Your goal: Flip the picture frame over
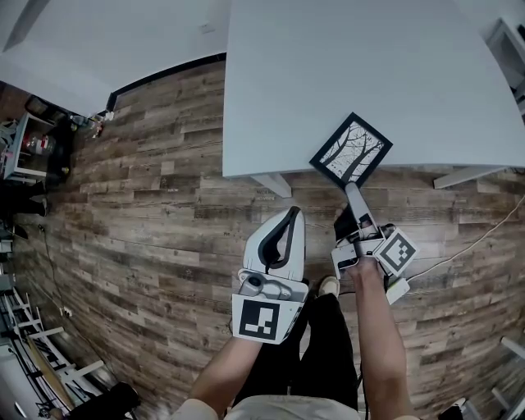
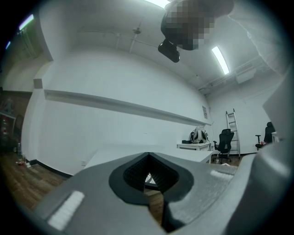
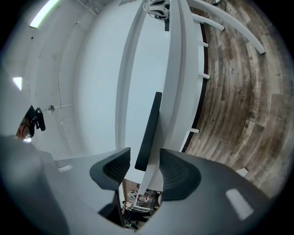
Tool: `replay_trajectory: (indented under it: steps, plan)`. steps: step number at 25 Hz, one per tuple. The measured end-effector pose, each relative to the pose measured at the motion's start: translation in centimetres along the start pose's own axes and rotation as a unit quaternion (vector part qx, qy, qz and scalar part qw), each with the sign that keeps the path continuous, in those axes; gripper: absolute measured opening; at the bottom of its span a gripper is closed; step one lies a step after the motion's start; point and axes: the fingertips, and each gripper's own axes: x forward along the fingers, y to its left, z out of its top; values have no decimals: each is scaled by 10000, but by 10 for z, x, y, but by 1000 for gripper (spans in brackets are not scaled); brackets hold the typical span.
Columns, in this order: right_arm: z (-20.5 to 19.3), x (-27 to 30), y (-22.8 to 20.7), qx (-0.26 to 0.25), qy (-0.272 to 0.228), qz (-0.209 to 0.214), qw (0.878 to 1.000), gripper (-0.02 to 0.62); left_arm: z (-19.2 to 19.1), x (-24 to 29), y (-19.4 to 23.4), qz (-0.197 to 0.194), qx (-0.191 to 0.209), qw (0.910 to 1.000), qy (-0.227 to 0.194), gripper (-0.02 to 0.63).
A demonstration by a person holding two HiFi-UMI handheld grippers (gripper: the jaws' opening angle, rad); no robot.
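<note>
**Lighting and image quality**

Bright, even indoor light. A strip light (image 2: 219,59) glares white in the left gripper view; a second tube (image 3: 43,13) burns out in the right gripper view. The desk (image 1: 344,74) reads flat white with almost no shadow; the floor (image 1: 148,164) is darker, its grain sharp in the head view. All views bow strongly toward dark, vignetted corners. The jaws, nearest the lenses, are soft.

In the right gripper view I get the picture frame (image 3: 148,133) edge-on only, so its face is hidden there. In the head view the right gripper (image 1: 351,187) covers its near corner, and the table (image 1: 328,74) runs off the top edge. The sliver showing through the left gripper (image 2: 148,155) is too small to tell.
</note>
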Motion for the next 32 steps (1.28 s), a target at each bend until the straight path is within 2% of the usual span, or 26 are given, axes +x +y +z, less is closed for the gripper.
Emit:
replay_trajectory:
  steps: [10,24,32]
  plan:
    - [7,-2,-4,155,-221,-26,9996,117,-2,0,1,28,-23,10000,22,1]
    - [10,-4,2,434,-243,194,9986,97,-4,3,-1,28,-24,10000,51,2]
    - [13,-5,14,314,-240,296,9988,95,0,2,4,61,-32,10000,4,1]
